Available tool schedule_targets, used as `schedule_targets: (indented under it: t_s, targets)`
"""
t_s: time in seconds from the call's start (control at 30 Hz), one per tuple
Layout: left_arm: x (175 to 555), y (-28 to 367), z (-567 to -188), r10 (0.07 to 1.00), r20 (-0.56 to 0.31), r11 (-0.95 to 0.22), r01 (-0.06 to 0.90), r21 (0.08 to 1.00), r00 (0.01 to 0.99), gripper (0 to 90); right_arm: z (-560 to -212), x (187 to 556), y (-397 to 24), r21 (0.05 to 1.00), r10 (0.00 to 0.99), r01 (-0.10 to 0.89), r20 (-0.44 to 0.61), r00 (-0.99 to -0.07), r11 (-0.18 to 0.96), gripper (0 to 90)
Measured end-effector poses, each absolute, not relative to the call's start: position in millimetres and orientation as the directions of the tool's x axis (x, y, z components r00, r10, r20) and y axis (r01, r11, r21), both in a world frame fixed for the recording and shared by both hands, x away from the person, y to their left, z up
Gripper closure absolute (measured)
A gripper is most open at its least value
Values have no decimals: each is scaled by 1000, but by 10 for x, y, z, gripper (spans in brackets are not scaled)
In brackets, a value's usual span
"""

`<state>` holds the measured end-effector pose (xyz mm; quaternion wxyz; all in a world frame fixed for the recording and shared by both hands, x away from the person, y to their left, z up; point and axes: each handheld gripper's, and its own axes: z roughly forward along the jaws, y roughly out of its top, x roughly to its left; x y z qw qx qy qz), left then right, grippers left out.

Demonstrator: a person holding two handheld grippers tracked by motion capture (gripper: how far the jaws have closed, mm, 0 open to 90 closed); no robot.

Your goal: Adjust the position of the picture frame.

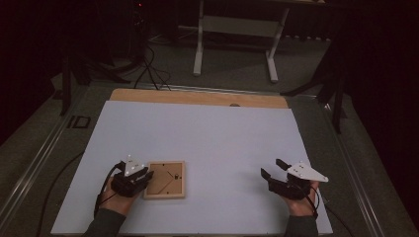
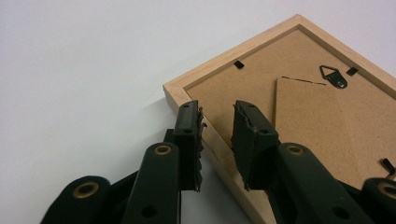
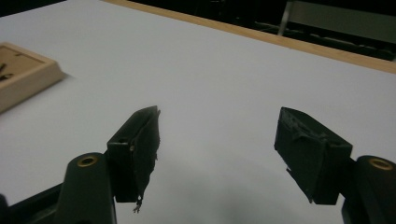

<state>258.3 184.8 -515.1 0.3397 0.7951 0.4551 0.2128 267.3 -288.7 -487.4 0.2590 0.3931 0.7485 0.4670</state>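
High view: a wooden picture frame (image 1: 165, 179) lies face down on the white counter (image 1: 212, 143), in the lower left part of the picture. Its brown backing board faces up, with small black clips and a hanger visible on it.

Left tongs (image 1: 146, 176): at the frame's left edge, lower left of the high view, held in the person's left hand (image 1: 117, 200). In the left gripper view the left tongs (image 2: 218, 122) straddle the frame's wooden rail near its corner; one jaw sits over the bare counter outside the rail, the other over the backing board (image 2: 299, 116) inside it. The jaws stand at a narrow gap. A strip of rail shows between them with space on either side, so the pads do not press on the wood. Whether the jaw tips touch the frame (image 2: 205, 84) from above cannot be told.

Right tongs (image 1: 272, 168): lower right of the high view, well apart from the frame, held in the right hand (image 1: 301, 200). In the right gripper view the right tongs (image 3: 217, 130) stand wide, with nothing but bare counter between the jaws. A corner of the frame (image 3: 32, 77) shows at the left edge of that view, far from the jaws.

A strip of bare wood (image 1: 197, 97) runs along the counter's far edge, upper middle of the high view.
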Motion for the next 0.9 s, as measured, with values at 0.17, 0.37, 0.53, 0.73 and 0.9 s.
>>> schedule_targets:
  t_s: [0.17,0.37,0.53,0.73,0.9]
  targets:
    - [2665,1745,-5154,855,21,-363,569,738,518,724,-4875,2678,-2709,901,805,345,-7,-593,263,336]
    - [2756,1646,-5157,846,22,-371,560,741,532,735,-4898,2713,-2504,894,781,371,38,-623,252,443]
    - [2800,1582,-5169,848,24,-367,554,747,529,731,-4887,2719,-2301,897,741,378,92,-665,228,514]
    - [2822,1629,-5177,838,-24,-344,561,753,545,678,-4910,2720,-1990,886,701,379,92,-707,266,577]
    - [2813,1729,-5126,839,-32,-320,540,778,543,697,-4954,2704,-1763,876,669,367,70,-739,313,672]
